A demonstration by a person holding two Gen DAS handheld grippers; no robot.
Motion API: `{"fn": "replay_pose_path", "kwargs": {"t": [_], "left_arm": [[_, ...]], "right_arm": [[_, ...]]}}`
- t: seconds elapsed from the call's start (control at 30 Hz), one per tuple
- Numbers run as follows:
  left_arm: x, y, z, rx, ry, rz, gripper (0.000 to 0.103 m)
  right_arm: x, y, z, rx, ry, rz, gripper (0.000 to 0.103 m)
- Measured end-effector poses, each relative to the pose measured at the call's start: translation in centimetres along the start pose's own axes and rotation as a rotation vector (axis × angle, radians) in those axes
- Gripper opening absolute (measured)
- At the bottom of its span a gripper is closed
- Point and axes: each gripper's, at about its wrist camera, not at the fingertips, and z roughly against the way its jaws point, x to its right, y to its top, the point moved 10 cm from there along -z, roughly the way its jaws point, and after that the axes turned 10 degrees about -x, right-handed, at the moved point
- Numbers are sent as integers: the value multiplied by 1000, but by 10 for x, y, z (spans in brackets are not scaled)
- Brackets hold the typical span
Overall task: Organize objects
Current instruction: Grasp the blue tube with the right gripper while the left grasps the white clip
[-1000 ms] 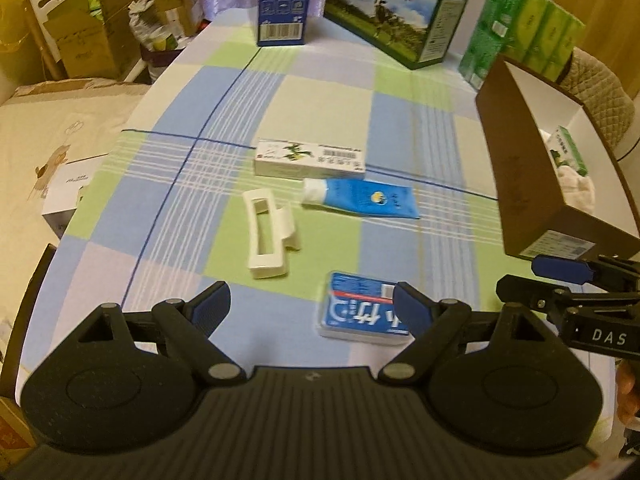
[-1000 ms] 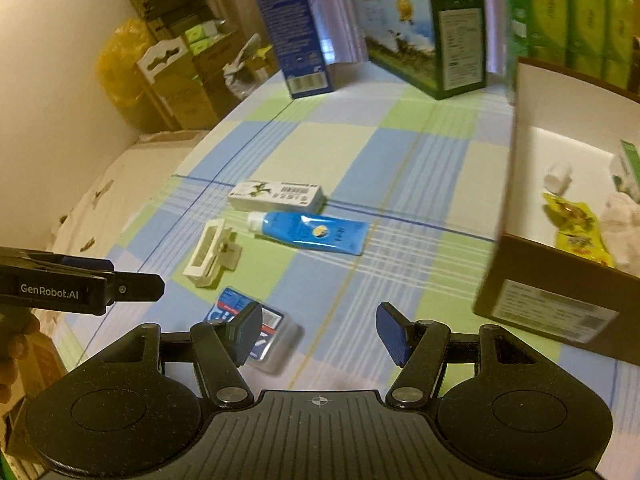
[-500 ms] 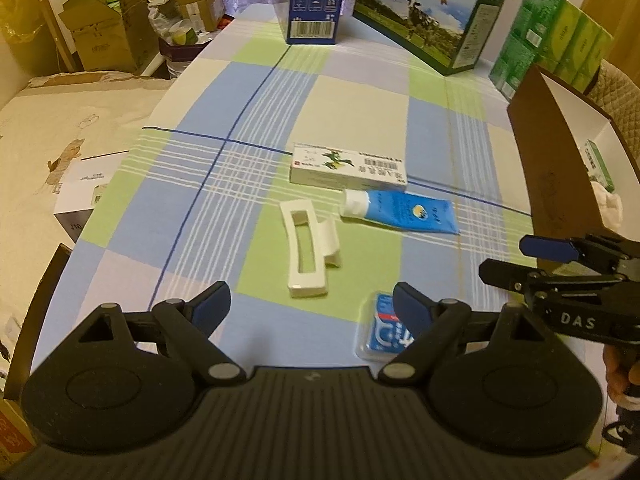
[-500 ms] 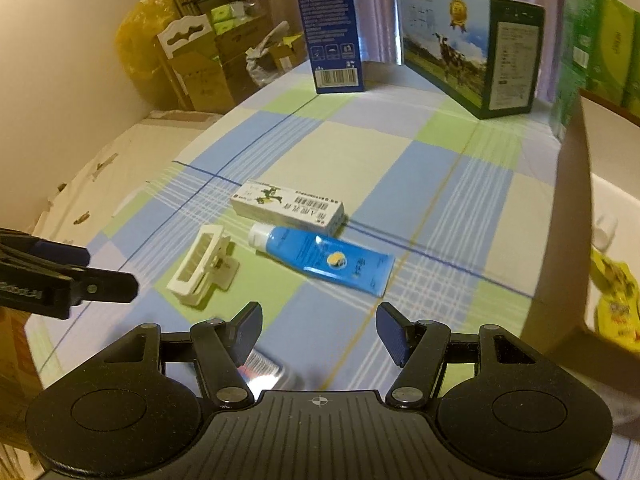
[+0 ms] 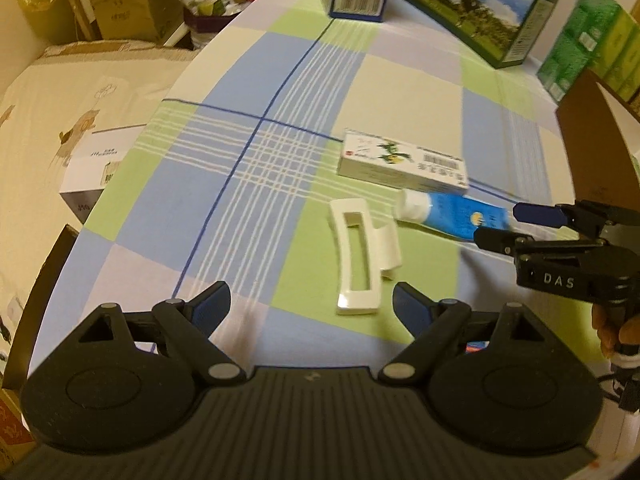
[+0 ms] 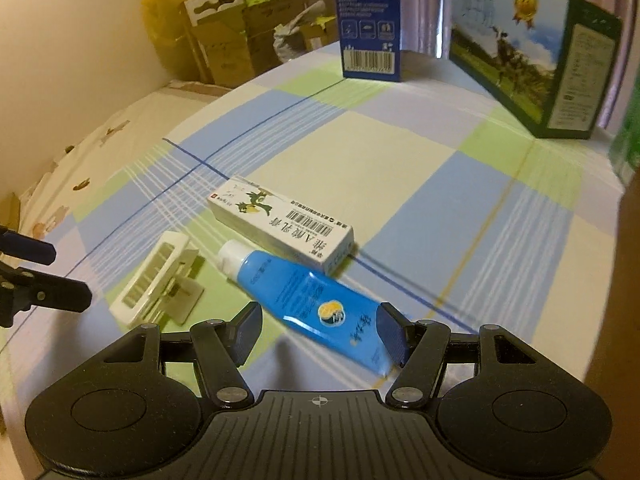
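A blue tube with a white cap [image 6: 304,292] [image 5: 452,212] lies on the checked tablecloth. Its flat tail end sits between the spread fingers of my right gripper [image 6: 320,330], which is open and not touching it. Behind the tube lies a white carton with a barcode [image 6: 280,226] [image 5: 402,162]. A white hair claw clip [image 5: 362,256] [image 6: 158,276] rests left of the tube. My left gripper [image 5: 310,306] is open just short of the clip's near end, nearer its right finger. The right gripper [image 5: 496,226] shows from the side in the left wrist view.
A brown cardboard box [image 5: 592,140] stands open at the right. Along the table's far edge stand a tall blue carton [image 6: 368,20], a milk gift box [image 6: 532,60] and green tissue packs [image 5: 592,36]. A small blue packet [image 5: 476,346] peeks under my left gripper. Beyond the left table edge are floor boxes [image 5: 96,168].
Both grippers have moved forward and lower over the table. The tube's tail now lies between the right fingers, and the blue packet has slipped under the left gripper. Both stayed open.
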Motion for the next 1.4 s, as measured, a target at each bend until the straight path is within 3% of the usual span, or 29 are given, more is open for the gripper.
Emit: {"fn": "replay_pose_path", "kwargs": {"t": [0.23,0.47,0.67,0.8,0.93,1.17,1.23,1.4], "left_arm": [[-16,6,-16,-28,17,35,86],[-18,9,-23,-43,16,39,86],[-18,11,-25,-49,15,36,86],[-15,11,-27,-50,8,29,86],[-11,10,-29,-49,5,24,86],[-6,8,-31,-51,-5,14,86],[-3,7,-31,-51,-12,8,86],[6,8,-32,-47,-36,-12,86]], "right_arm": [[4,14,-20,4,72,30,61],[-1,5,-27,-32,151,50,66],[-19,-21,-16,-64,143,142,64],[-29,-32,-11,-84,120,181,56],[-29,-24,-18,-76,85,167,49],[-37,-4,-32,-49,41,209,48],[-41,-3,-33,-43,32,233,39],[-41,-12,-30,-51,43,266,39]]}}
